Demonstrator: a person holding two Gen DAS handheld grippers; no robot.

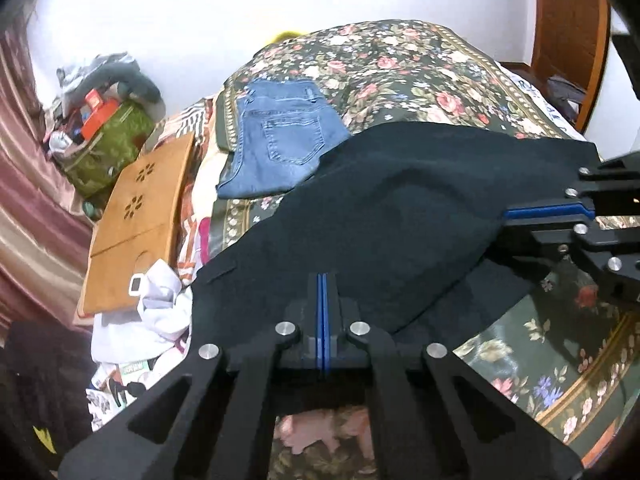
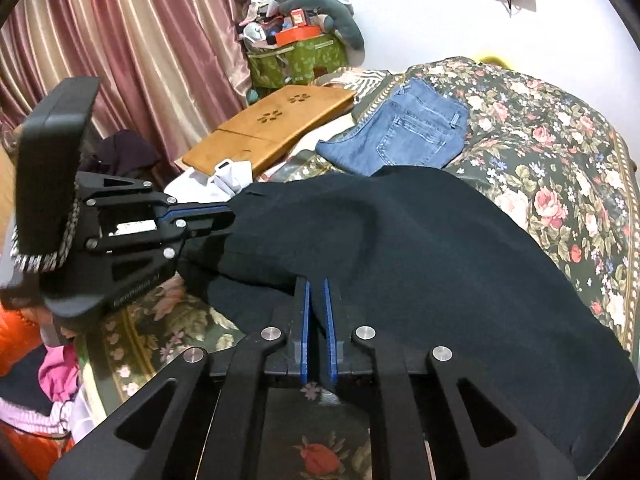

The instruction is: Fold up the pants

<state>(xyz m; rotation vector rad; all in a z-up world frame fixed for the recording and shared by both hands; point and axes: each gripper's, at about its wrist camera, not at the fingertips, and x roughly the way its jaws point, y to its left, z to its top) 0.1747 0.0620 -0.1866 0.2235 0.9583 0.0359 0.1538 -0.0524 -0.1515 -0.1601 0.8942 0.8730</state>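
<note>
Two close wrist views along the fingers, both over black pants (image 1: 384, 208) and jeans (image 2: 404, 132)

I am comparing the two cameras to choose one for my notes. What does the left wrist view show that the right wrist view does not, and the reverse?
Only the left wrist view shows the wooden door at the far right.

Only the right wrist view shows the orange and pink clothes at the lower left, and the whole body of the left gripper.

Both show the black pants lifted by two grippers, the right gripper shut on one edge, the folded blue jeans, the floral bedspread, the wooden board and the curtain.
</note>
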